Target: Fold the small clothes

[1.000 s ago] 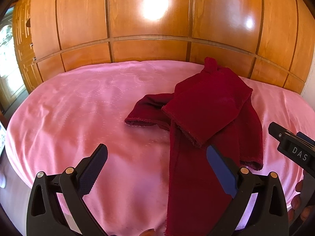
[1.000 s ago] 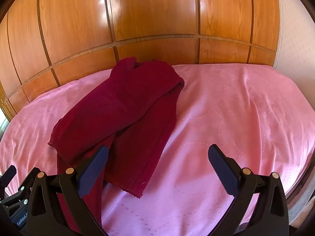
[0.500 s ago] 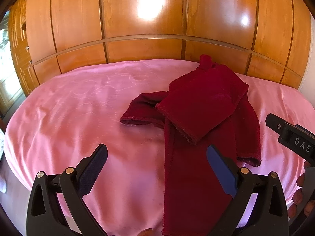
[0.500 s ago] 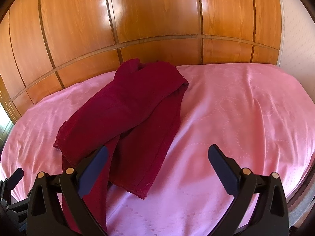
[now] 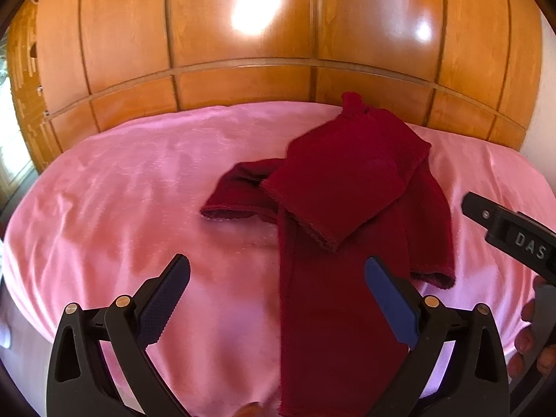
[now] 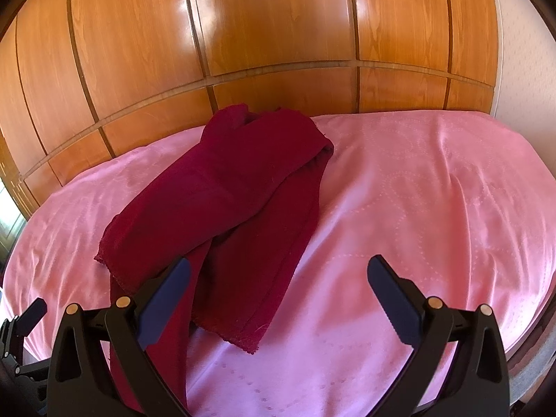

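Both my grippers, left gripper [image 5: 277,299] & right gripper [image 6: 278,299], hang w/ jaws spread wide, gripping nothing, just above the near edge of the bed [image 5: 139,187], where the dark red garment [image 5: 347,191] lies crumpled, one flap thrown over its middle. Best bet imo: peel that flap back first, taking the scalloped hem w/ left and the loose near corner [image 6: 248,342] w/ right. Pinch one layer only, pull flat before any fold, since the sheet looks slick and the cloth may slide.
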`<state>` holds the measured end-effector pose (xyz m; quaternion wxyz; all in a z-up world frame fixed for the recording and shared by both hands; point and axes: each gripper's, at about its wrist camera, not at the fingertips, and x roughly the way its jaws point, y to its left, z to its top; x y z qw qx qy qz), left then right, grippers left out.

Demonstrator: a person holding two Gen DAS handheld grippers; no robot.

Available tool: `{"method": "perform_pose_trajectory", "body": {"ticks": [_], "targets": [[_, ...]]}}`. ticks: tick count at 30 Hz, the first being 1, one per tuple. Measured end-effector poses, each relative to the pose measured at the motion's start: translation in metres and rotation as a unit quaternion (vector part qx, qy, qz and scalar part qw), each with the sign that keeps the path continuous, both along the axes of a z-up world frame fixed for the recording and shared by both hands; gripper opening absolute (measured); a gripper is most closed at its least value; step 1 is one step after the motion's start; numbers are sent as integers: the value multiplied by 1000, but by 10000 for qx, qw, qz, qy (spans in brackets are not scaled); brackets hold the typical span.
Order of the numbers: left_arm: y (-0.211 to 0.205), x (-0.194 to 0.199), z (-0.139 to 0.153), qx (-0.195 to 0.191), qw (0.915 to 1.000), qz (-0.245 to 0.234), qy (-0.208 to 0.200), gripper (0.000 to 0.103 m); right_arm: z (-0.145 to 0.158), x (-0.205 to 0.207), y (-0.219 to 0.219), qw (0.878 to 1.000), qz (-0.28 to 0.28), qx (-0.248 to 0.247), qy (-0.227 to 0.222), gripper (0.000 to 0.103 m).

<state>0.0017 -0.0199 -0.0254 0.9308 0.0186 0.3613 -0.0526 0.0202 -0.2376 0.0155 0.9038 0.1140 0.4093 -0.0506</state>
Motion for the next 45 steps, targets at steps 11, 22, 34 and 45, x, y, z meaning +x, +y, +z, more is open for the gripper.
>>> {"method": "perform_pose_trajectory", "body": {"ticks": [11, 22, 34, 45], "targets": [[-12, 4, -15, -5, 9987, -412, 307, 81, -6, 16, -26, 9959, 108, 897, -8, 101], [-44, 6, -42, 235, 9898, -1193, 745, 68, -46, 99, -15, 9691, 740, 2291, 541, 62], [-11, 11, -35, -805, 9786, -1648, 930, 1, -65, 145, -21, 9276, 841, 3605, 500, 10], [132, 103, 67, -1455, 9890, -228, -140, 0, 27, 136, -140, 9689, 293, 2388, -578, 8]]}}
